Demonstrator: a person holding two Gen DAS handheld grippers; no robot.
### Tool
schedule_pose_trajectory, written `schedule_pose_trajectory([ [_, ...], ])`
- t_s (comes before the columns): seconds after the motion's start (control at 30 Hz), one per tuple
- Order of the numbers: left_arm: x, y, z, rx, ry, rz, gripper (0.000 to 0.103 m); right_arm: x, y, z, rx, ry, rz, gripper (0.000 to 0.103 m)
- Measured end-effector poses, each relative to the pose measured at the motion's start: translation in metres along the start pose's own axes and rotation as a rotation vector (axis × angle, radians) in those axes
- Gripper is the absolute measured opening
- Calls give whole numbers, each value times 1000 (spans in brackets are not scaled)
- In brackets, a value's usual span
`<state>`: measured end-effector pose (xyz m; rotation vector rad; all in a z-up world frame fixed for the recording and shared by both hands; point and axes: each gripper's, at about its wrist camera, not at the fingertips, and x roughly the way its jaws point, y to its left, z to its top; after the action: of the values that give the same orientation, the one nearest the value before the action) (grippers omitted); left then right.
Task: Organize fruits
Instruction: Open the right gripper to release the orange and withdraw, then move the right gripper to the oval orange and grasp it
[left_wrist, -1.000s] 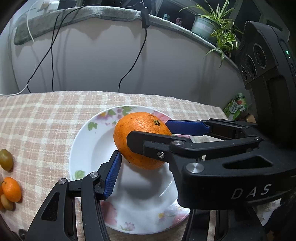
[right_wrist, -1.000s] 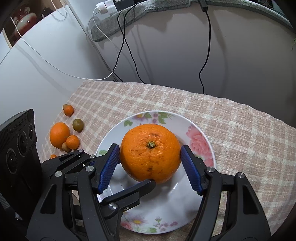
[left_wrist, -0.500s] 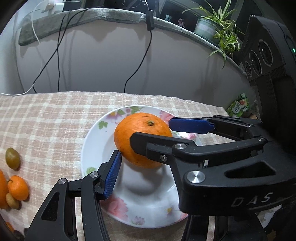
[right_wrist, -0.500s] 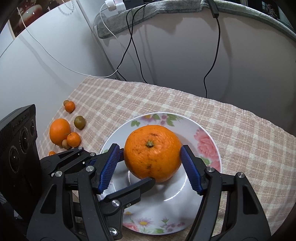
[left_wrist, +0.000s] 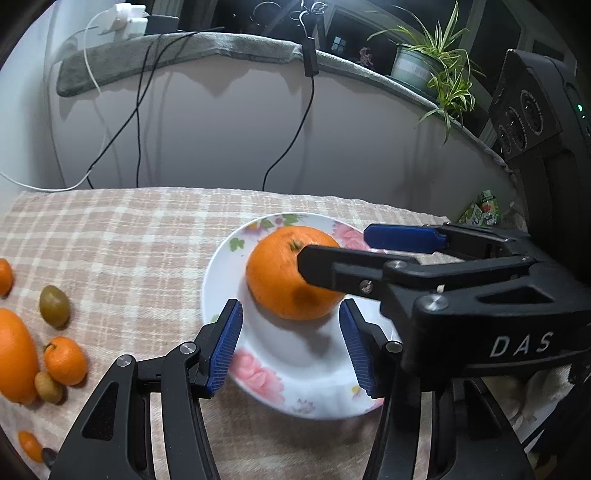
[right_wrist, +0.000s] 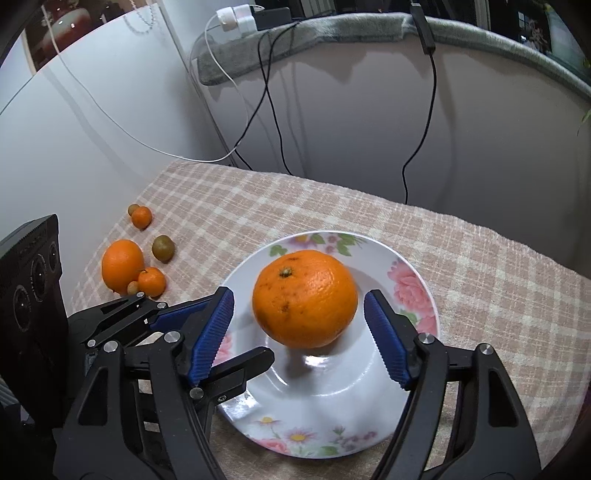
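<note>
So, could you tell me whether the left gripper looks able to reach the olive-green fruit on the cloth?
Probably yes: the left gripper is open and empty, and the green fruit lies apart, with bare cloth between.

2 big oranges (right_wrist: 305, 298) (right_wrist: 122, 264), 1 plate (right_wrist: 369, 417), 2 hand-held grippers (right_wrist: 299, 343) (left_wrist: 291, 349) (small fruits approx. 6).

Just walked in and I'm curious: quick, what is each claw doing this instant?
Left claw: open, holding nothing.
Right claw: open, its pads on either side of the big orange without touching it.
</note>
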<state>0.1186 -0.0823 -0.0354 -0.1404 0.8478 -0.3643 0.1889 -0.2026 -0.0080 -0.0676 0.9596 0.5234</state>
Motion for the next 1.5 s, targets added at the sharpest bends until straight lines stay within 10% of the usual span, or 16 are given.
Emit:
schedule_pose_trajectory([
  [0.97, -93, 121, -43, -185, -112, 238, 70, 21, 105, 11, -121, 2, 195, 85],
  [1.5, -100, 181, -65, -331, -94, 203, 70, 73, 186, 20, -210, 88, 323, 85],
])
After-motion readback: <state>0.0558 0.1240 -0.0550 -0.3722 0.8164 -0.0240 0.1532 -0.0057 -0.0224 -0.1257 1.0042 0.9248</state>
